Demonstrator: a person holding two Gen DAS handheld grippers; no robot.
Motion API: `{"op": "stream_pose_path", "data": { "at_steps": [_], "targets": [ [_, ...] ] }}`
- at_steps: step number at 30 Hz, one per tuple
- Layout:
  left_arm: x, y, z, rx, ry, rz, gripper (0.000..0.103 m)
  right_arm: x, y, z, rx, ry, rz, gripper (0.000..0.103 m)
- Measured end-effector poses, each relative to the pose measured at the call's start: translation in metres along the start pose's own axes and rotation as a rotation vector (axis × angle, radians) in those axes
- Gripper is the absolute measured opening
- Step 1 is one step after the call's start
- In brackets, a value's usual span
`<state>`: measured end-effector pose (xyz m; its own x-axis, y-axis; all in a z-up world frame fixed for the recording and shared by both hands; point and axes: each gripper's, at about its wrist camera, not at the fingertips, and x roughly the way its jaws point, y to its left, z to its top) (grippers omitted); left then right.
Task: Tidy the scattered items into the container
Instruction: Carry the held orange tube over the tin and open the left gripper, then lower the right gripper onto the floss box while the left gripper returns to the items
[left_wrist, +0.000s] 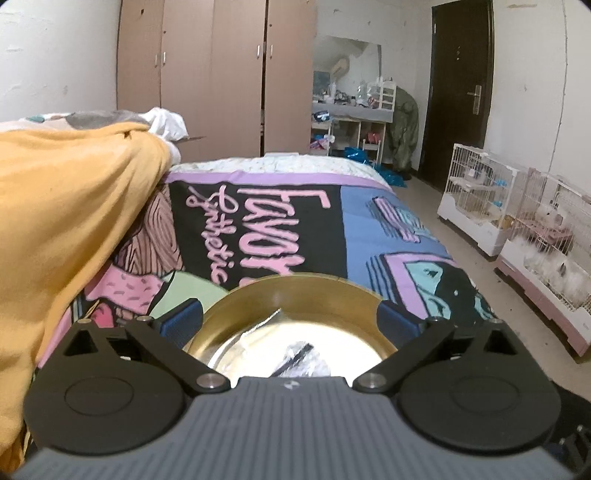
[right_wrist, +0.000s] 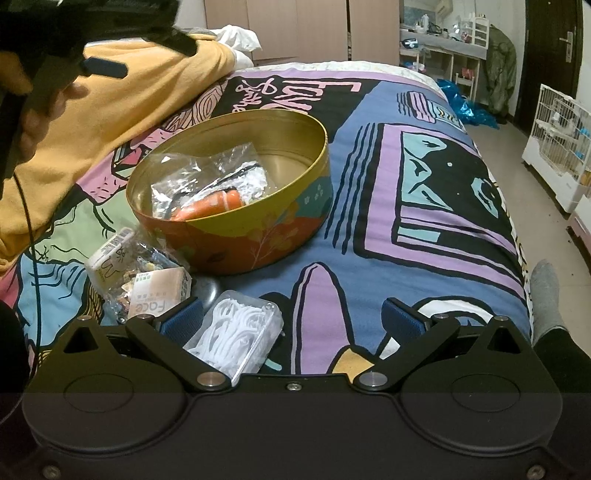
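Both our grippers hang with jaws spread and nothing between them, over the bed by the tin.

Our left gripper (left_wrist: 290, 319) hovers right above the tin (right_wrist: 258, 206), which sits on the blanket (right_wrist: 369, 229) holding clear bags (right_wrist: 207, 173) and an orange piece (right_wrist: 210, 205). Our right gripper (right_wrist: 291, 319) is nearer us than the tin. Just in front of the tin lie a floss box (right_wrist: 236, 336), a Face pack (right_wrist: 159, 295) and a white box (right_wrist: 107, 254), still outside it.

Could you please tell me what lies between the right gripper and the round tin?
In the right wrist view, only bare bedspread lies between the right gripper and the tin.
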<state>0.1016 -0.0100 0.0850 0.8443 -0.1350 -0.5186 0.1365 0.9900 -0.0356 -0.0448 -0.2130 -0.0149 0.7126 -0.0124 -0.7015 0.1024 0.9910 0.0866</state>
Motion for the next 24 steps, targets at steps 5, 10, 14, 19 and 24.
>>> {"op": "stream_pose_path", "data": {
  "at_steps": [5, 10, 14, 19, 24],
  "targets": [
    [-0.012, 0.023, -0.027, -0.007, 0.053, -0.01, 0.103, -0.002, 0.0, -0.001, 0.002, -0.007, 0.024, 0.103],
    [-0.021, 0.045, -0.059, -0.027, 0.109, -0.007, 0.103, -0.005, -0.001, -0.002, 0.008, -0.01, 0.066, 0.103],
    [-0.029, 0.057, -0.083, -0.035, 0.139, -0.004, 0.103, -0.005, 0.0, -0.002, 0.013, -0.014, 0.097, 0.103],
    [-0.036, 0.066, -0.109, -0.064, 0.169, -0.003, 0.103, -0.006, 0.002, -0.006, 0.015, -0.043, 0.151, 0.103],
    [-0.039, 0.072, -0.134, -0.114, 0.2, 0.0, 0.103, -0.009, 0.014, -0.007, -0.047, -0.067, 0.177, 0.103]
  ]
}}
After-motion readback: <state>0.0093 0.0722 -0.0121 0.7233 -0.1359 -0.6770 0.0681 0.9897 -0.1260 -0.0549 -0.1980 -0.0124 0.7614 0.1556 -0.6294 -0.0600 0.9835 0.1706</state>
